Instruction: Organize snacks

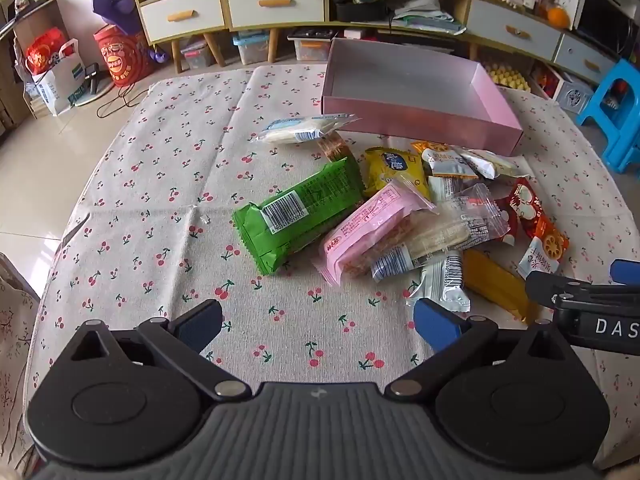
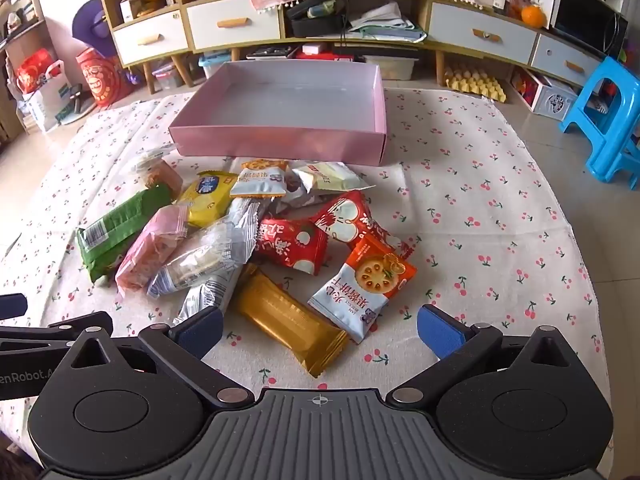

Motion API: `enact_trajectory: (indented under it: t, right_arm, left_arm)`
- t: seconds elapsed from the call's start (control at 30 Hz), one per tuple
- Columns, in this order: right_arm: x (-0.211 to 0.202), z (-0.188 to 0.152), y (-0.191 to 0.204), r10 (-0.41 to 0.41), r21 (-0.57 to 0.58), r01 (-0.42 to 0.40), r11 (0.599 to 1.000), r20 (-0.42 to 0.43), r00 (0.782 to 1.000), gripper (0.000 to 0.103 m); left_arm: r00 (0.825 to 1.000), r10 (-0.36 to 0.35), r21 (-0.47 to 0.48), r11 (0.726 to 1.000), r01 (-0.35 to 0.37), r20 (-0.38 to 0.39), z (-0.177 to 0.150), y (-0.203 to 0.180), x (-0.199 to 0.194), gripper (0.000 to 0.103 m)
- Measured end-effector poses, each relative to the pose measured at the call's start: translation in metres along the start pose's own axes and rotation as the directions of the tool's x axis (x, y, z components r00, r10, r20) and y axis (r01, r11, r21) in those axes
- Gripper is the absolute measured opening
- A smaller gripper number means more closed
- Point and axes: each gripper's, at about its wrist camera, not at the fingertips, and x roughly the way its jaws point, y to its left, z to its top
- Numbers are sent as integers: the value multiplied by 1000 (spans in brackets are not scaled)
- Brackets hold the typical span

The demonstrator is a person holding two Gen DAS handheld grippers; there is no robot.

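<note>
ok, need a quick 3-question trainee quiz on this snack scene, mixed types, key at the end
1. True or false: the pink box already holds several snacks.
2. Multiple choice: which packet lies nearest the right tool? A) green packet B) gold packet C) yellow packet
3. Fill in: the left tool and the right tool both have jaws that stand ____, with nothing between them.

Key: 1 false, the box is empty and the snacks lie on the cherry-print cloth in front of it. 2 B. 3 open.
</note>
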Motion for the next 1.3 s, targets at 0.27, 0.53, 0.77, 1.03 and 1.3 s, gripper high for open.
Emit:
enact_trajectory:
  t: [0.27,0.53,0.77,1.03,1.3]
  right_arm:
    - [0,0,1,1,2,-1,1000,0,1000,103]
    - [0,-1,1,-3,1,3,1000,-4,1000,103]
    - [-2,1,0,-4,-2,4,1000,-7,1000,103]
    - [2,-2,2,-1,-1,1,1000,-9,1000,103]
    - [2,-2,1,-1,-1,1,1000,-11,1000,103]
  left_arm:
    - [1000,6,9,1000,-6,0,0,0,0,102]
    - [1000,6,9,1000,-6,-2,0,-1,2,102]
    - [1000,6,9,1000,-6,-1,-1,-2,2,102]
    - [1000,5,9,1000,-5,-3,-1,-2,1,102]
    - [1000,6,8,1000,-6,-4,-1,-2,1,102]
